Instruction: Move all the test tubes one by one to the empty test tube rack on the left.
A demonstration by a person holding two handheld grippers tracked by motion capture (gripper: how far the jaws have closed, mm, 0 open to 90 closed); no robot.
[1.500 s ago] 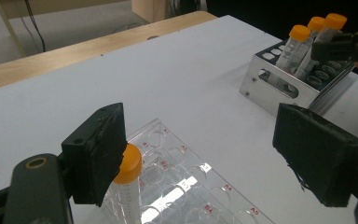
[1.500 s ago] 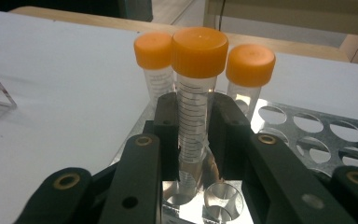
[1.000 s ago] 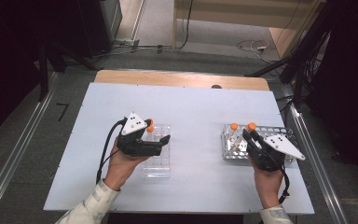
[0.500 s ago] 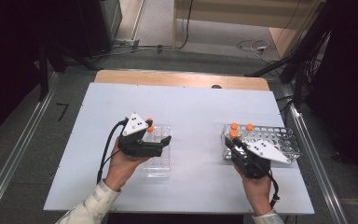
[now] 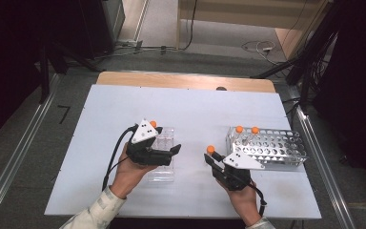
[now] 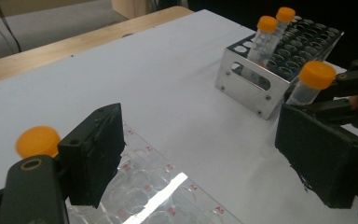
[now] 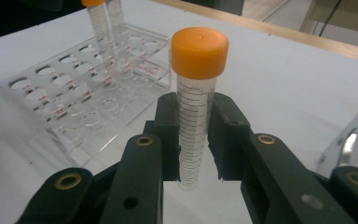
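While the right gripper (image 7: 193, 154) pinches the orange-capped clear graduated tube (image 7: 196, 102), keep upright, carry toward the clear plastic rack (image 5: 163, 160) steadied between the spread left gripper (image 5: 175, 153), lower squarely into a free hole.

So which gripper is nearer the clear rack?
Left. The left gripper sits right at the clear rack, its open jaws over the rack's edge. The right gripper is off to the rack's right, shut on a tube, nearer the metal rack.
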